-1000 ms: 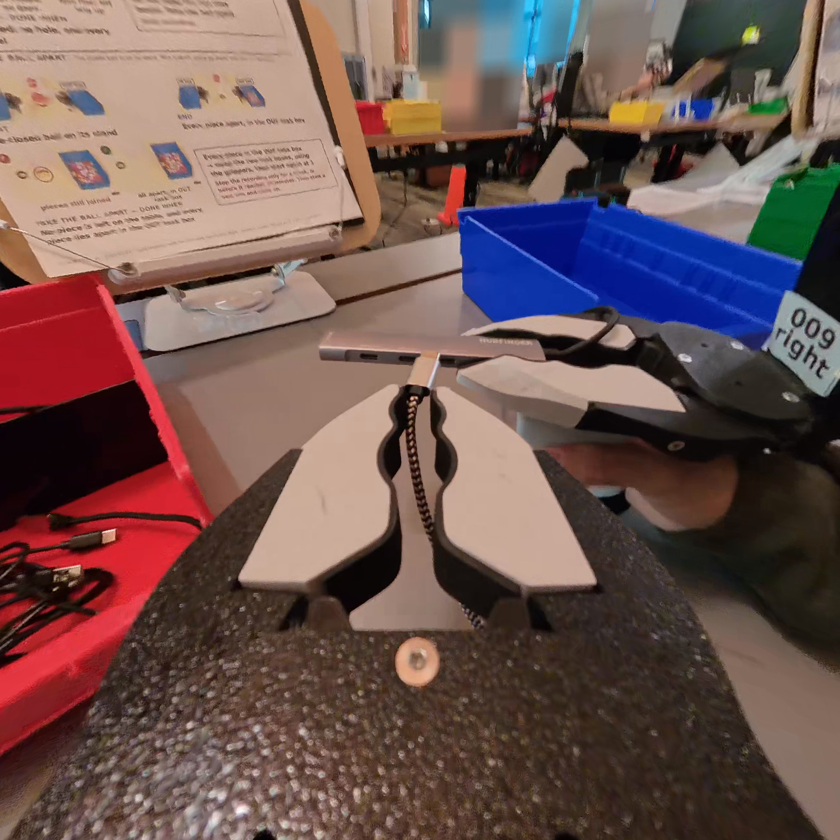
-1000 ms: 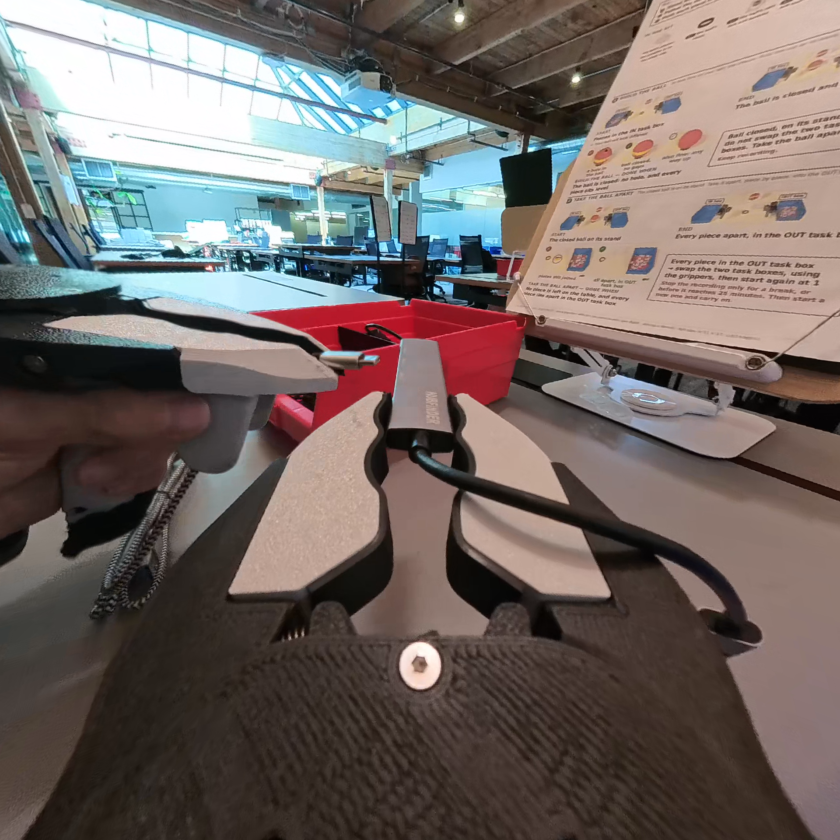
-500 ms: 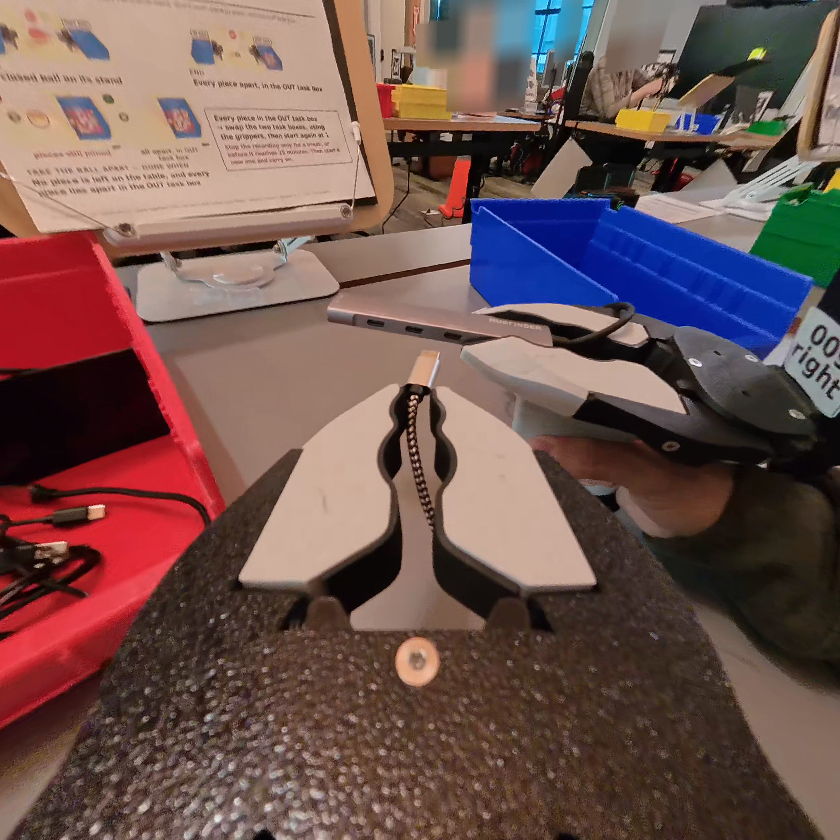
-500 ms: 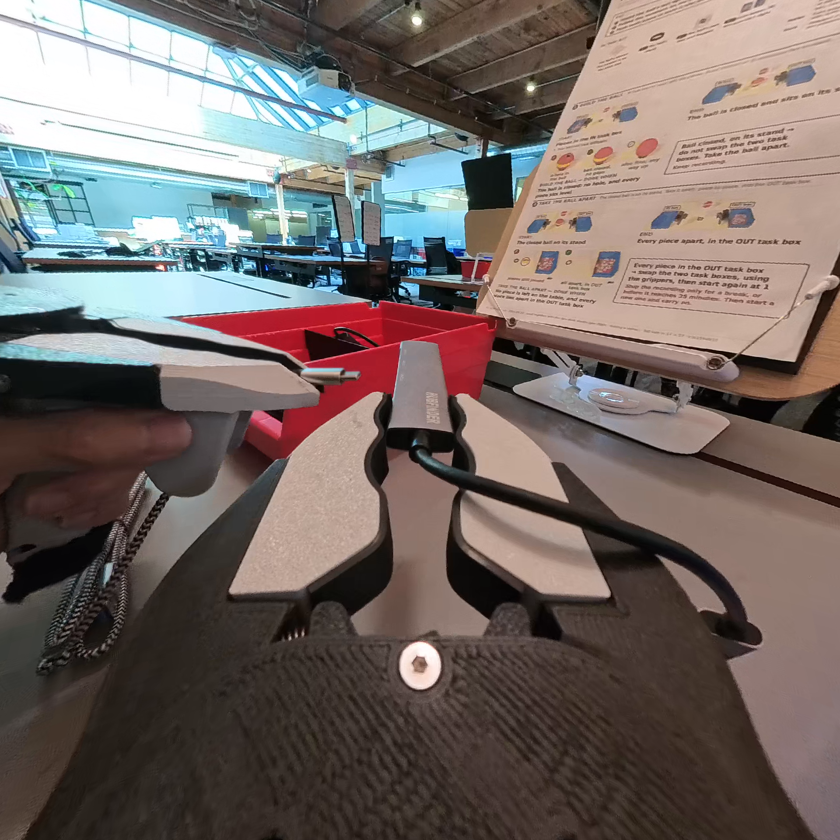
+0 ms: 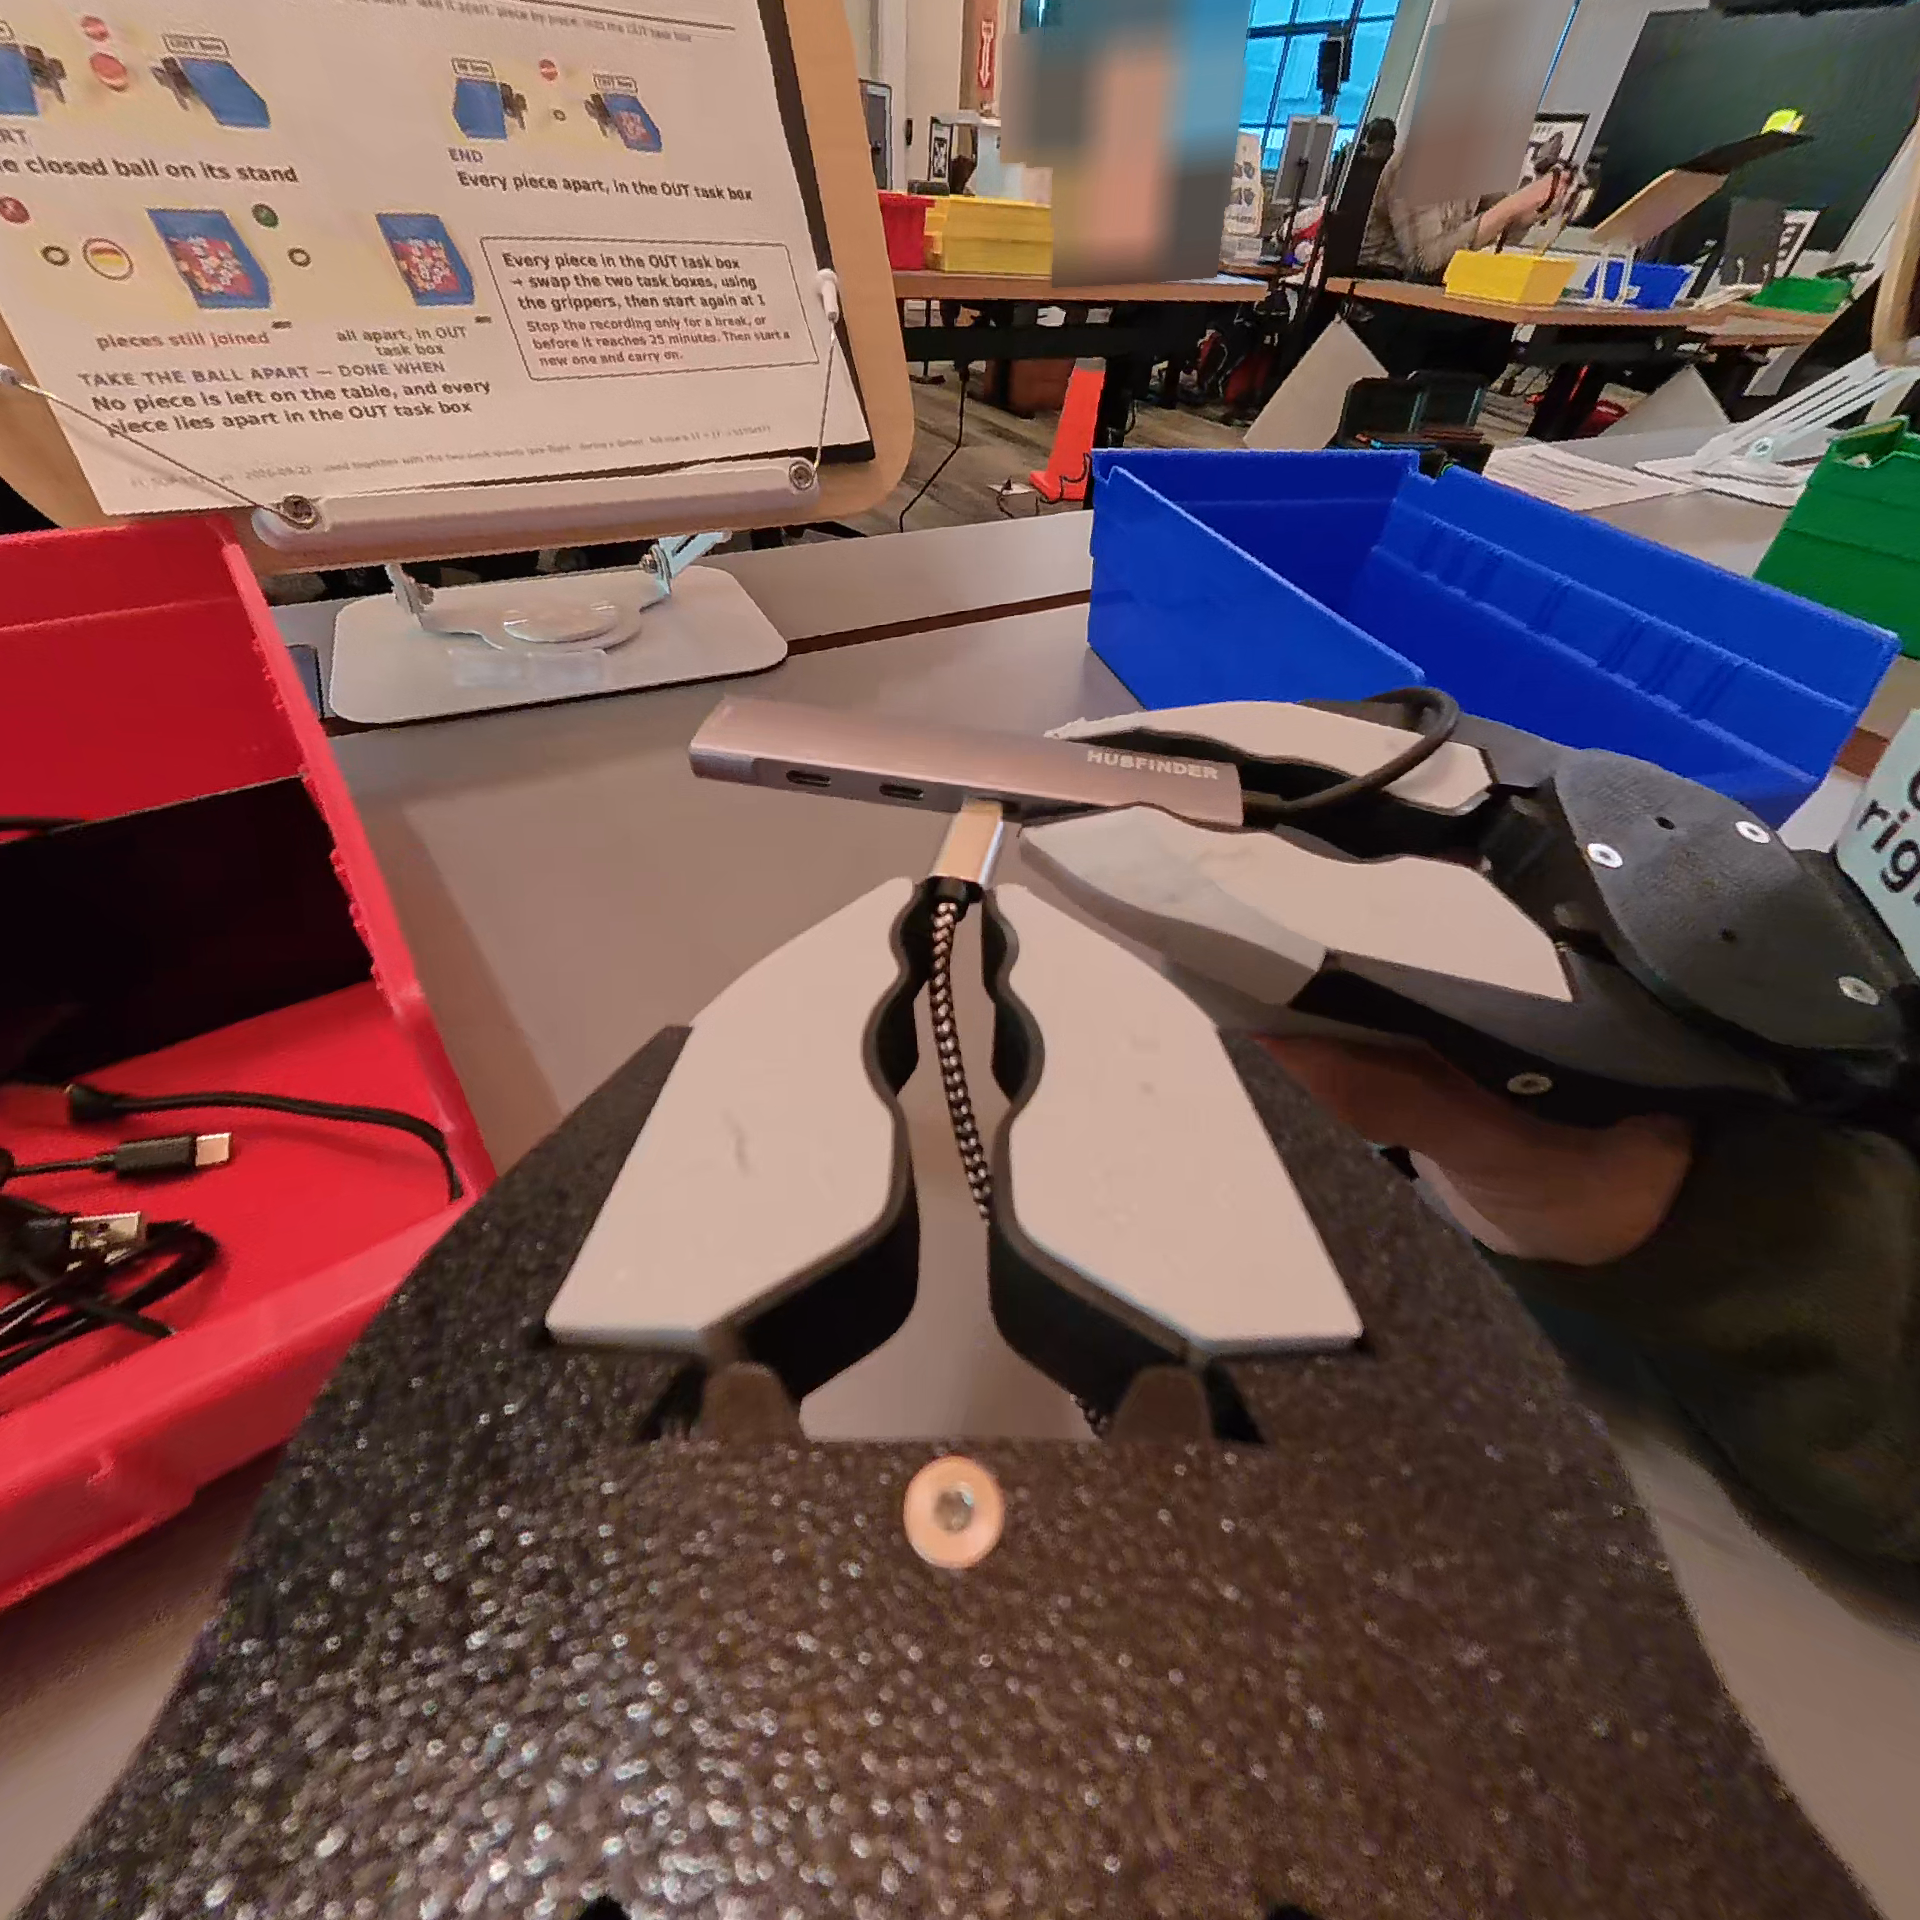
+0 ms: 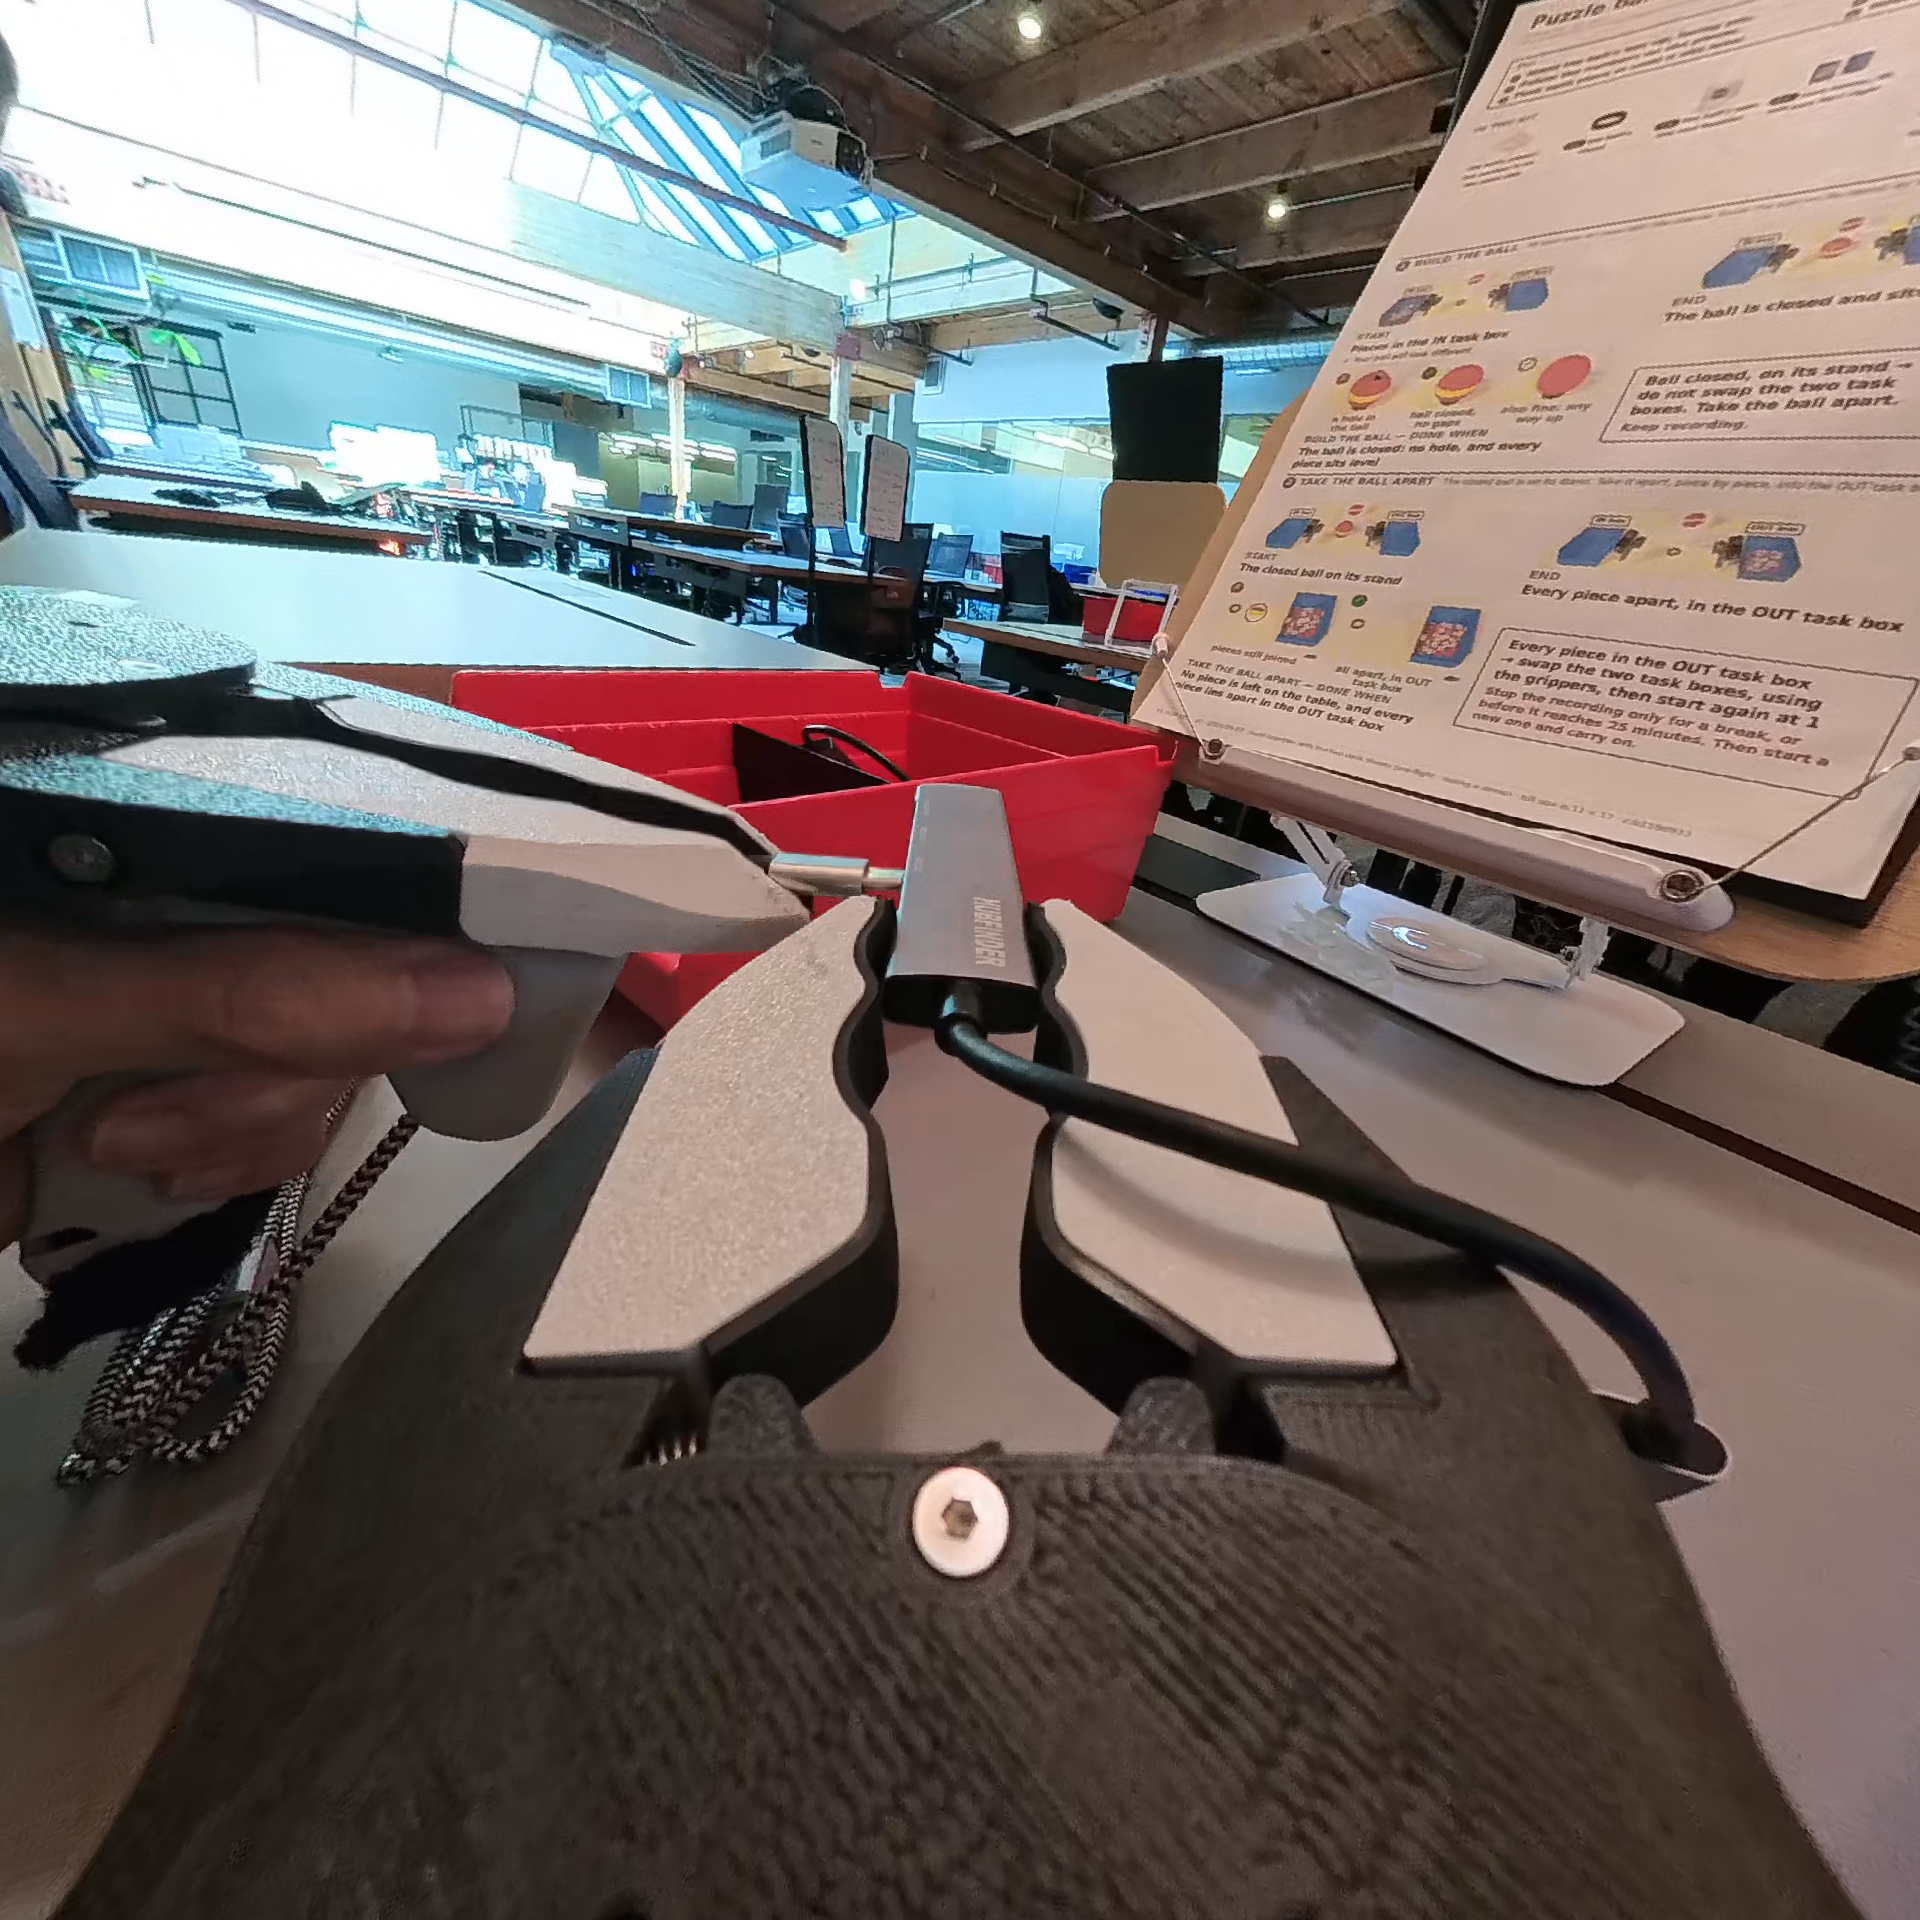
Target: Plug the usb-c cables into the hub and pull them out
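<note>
On the grey table [image 5: 623, 935] we see both tongs clamped — left gripper [image 5: 951, 894] on the braided cable [image 5: 951, 1039], right gripper [image 6: 956, 925] on the hub [image 6: 961, 883]; the plug seems seated.

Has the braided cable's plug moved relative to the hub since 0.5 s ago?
Yes. The plug has closed the gap and now meets the hub at the third port, counting from its free end.

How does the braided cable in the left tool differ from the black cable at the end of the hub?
The braided cable has a black-and-white weave; the black cable is smooth and plain. The braided cable's silver plug meets the hub at its long side; the black cable leaves its short end. Both are held off the table.
</note>
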{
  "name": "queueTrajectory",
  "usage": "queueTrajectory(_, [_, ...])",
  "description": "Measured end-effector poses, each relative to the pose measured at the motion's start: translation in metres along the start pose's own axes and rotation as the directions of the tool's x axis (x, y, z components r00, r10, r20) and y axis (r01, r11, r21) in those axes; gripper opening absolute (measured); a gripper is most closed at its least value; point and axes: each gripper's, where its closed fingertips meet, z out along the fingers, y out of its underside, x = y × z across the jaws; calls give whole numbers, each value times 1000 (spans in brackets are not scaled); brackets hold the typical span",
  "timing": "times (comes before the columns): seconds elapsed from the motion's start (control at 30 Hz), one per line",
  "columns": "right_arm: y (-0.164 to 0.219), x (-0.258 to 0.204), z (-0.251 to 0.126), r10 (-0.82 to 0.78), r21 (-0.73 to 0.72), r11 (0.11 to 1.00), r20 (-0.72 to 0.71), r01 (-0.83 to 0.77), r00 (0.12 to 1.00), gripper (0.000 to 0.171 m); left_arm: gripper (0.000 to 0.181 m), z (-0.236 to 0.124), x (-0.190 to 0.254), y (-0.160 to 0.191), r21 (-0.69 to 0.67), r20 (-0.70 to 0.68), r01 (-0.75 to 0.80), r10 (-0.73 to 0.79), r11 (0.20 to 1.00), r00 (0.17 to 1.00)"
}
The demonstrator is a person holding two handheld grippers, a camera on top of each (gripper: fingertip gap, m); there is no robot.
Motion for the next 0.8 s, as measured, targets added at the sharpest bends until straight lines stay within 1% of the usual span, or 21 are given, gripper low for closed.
queueTrajectory(0.17, [1,0,0,-10,-5,1000,-7,10,1000,24,9,0,1,1,-13,4,6,-6,1000,1000])
queueTrajectory(0.3, [1,-4,1,-50,-11,999,-8,50,999,24,9,0,1,3,-19,27,1,0,1000,1000])
queueTrajectory(0.37, [1,-5,1,-30,-10,999,6,30,1000,24,9,0,1,2,-12,24,12,-11,1000,1000])
queueTrajectory(0.6, [0,-6,0,32,-4,999,49,-32,998,25,8,0,2,1,7,7,-31,31,999,999])
queueTrajectory(0.7, [0,-7,1,14,-6,1000,39,-13,999,25,8,-1,1,1,-1,10,-57,57,998,998])
queueTrajectory(0.8, [1,-8,1,7,-8,1000,45,-7,999,25,8,-2,1,-1,18,-2,-35,35,999,999])
